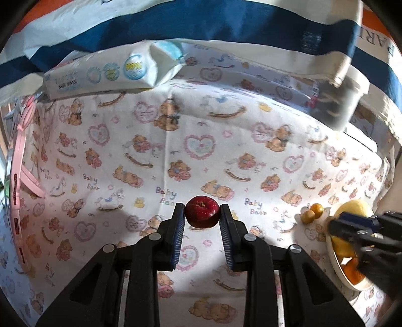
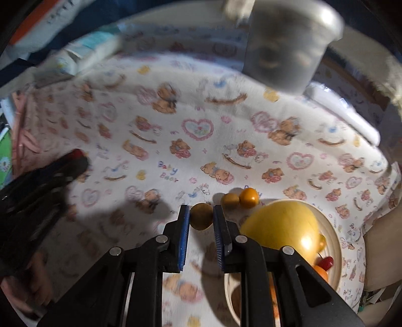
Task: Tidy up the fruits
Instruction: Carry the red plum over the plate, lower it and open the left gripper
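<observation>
Black-framed, blue-padded left tongs (image 1: 203, 215) sit nearest the left wrist camera, their jaws closed partway onto a red apple (image 1: 202, 211) with a pad pressed against each side; the apple rests on or just above the teddy-bear printed cloth (image 1: 176, 140) covering the surface. In the right wrist view, the right tongs (image 2: 201, 216) are narrowed around a small brownish-yellow round fruit (image 2: 201, 215), pinched between the two pads near their tips. Whether that fruit is lifted off the cloth cannot be told.

Just beside the right tongs lies a cream plate (image 2: 335, 247), holding a large yellow fruit (image 2: 284, 226), an orange fruit (image 2: 321, 273) partly hidden by the tongs' frame, and a small red piece (image 2: 326, 262) at the yellow fruit's edge. Two small orange-yellow fruits (image 2: 241, 198) touch one another on the cloth just beyond the plate's rim.

Farther back, a pack of baby wipes (image 1: 110, 75) lies at the far left edge of the cloth, and a grey tub with a white rim (image 1: 344, 103) stands at the far right, blurred. A pink plastic object (image 1: 21, 151) lies along the left edge. Behind everything runs a blue-and-white striped fabric (image 1: 201, 22).
</observation>
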